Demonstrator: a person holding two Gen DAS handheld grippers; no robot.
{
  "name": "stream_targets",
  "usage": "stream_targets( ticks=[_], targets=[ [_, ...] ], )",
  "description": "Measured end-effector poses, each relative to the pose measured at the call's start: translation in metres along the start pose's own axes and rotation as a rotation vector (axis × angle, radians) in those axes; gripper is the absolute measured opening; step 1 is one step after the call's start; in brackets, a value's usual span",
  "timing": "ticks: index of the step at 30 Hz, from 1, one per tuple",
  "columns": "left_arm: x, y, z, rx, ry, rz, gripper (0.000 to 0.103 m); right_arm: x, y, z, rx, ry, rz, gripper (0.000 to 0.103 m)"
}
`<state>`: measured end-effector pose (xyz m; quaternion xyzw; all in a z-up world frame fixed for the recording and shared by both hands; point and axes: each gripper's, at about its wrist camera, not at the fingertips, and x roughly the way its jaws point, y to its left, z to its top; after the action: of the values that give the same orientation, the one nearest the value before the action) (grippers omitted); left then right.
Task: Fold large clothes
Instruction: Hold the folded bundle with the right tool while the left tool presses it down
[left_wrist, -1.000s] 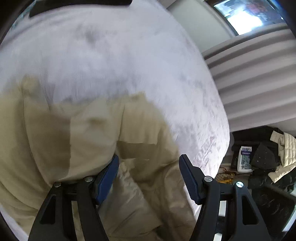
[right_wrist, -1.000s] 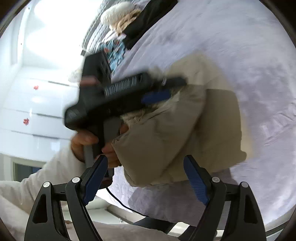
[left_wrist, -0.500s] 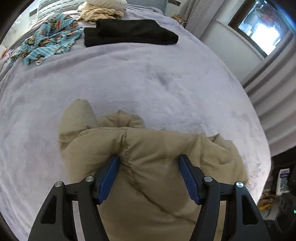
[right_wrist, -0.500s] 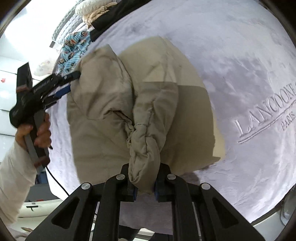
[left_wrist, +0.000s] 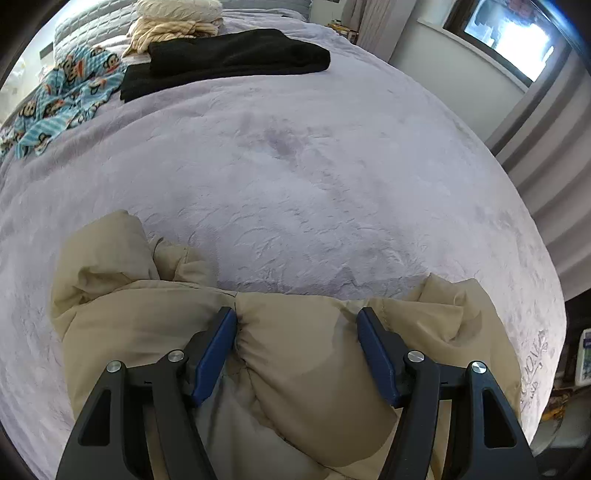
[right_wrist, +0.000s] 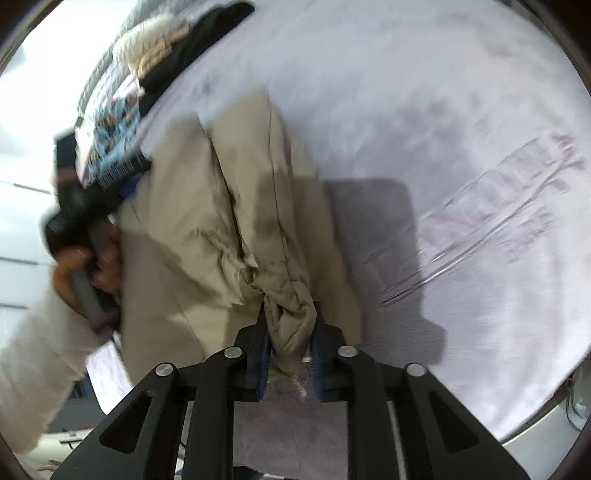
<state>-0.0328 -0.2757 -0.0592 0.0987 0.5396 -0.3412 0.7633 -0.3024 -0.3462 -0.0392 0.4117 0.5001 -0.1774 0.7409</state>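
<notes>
Puffer jacket (left_wrist: 303, 354), beige, lies bunched on the lavender bedspread (left_wrist: 295, 184), at the bed's near edge.

Left wrist view: left gripper (left_wrist: 297, 347) spread wide, a thick padded fold of the jacket between the jaws. Left blue pad (left_wrist: 218, 347) dents the fabric at a seam; whether the right pad presses is unclear, so I cannot tell if this is a real grip. Far end of the bed: folded black garment (left_wrist: 229, 59), cream knit (left_wrist: 173, 22), blue monkey-print cloth (left_wrist: 62, 96), all well apart from the jacket.

Right wrist view (blurred): right gripper (right_wrist: 290, 350) pinches a narrow twisted bunch of jacket (right_wrist: 236, 206), the jaws easing open slightly, fabric touching both pads. Person's left hand (right_wrist: 86, 269), white sleeve, is on the other gripper's handle at the jacket's far side.

Judgement: step in hand is carrying one side of the jacket over to make a fold. To do it well: firm up the right pinch before it slips, keep both grippers level with each other so the edge lands straight, lay it down flat, then release and press out trapped air.
</notes>
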Motion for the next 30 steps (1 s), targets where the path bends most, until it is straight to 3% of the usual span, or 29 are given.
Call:
stream_targets(
  ticks=[1, 2, 3, 5, 7, 11, 12, 14, 15, 18, 21, 26, 29, 30],
  targets=[
    [0.001, 0.001, 0.000, -0.006, 0.001, -0.005, 0.068, -0.016, 0.002, 0.004, -0.010, -0.044, 0.000, 0.029],
    [0.001, 0.003, 0.000, -0.011, 0.004, -0.008, 0.068, -0.028, 0.004, 0.008, -0.017, -0.070, 0.008, 0.038],
    [0.002, 0.003, 0.000, -0.011, 0.006, -0.009, 0.068, -0.040, 0.008, 0.016, -0.024, -0.100, 0.028, 0.054],
    [0.004, 0.002, 0.001, -0.010, 0.009, -0.007, 0.068, -0.048, 0.019, 0.034, -0.037, -0.126, 0.091, 0.072],
    [0.005, 0.002, 0.002, -0.014, 0.012, -0.010, 0.068, -0.036, 0.037, 0.056, -0.073, -0.098, 0.176, 0.072],
    [0.001, 0.009, 0.003, -0.038, 0.021, -0.038, 0.068, 0.027, 0.056, 0.086, -0.063, 0.017, 0.253, 0.070],
    [0.001, 0.009, 0.004, -0.040, 0.022, -0.039, 0.068, 0.045, 0.062, 0.092, -0.051, 0.049, 0.260, 0.064],
    [0.001, 0.007, 0.003, -0.032, 0.023, -0.018, 0.068, 0.077, 0.066, 0.099, -0.056, 0.104, 0.191, 0.008],
    [0.001, 0.005, 0.003, -0.029, 0.024, -0.013, 0.068, 0.084, 0.064, 0.097, -0.090, 0.100, 0.122, 0.005],
    [0.007, -0.011, 0.000, 0.009, 0.029, 0.020, 0.068, 0.086, 0.052, 0.088, -0.122, 0.089, 0.038, 0.000],
    [0.016, -0.026, -0.005, 0.056, 0.040, 0.042, 0.069, 0.089, 0.030, 0.075, -0.094, 0.111, -0.016, 0.000],
    [0.013, -0.020, -0.005, 0.047, 0.039, 0.035, 0.072, 0.078, 0.012, 0.070, 0.025, 0.080, 0.081, 0.000],
    [0.008, -0.009, -0.002, 0.000, 0.027, -0.002, 0.072, 0.057, 0.013, 0.084, 0.079, 0.026, 0.211, 0.014],
    [0.006, -0.007, -0.002, -0.011, 0.024, -0.011, 0.072, 0.053, 0.013, 0.091, 0.095, 0.017, 0.275, 0.034]
  ],
)
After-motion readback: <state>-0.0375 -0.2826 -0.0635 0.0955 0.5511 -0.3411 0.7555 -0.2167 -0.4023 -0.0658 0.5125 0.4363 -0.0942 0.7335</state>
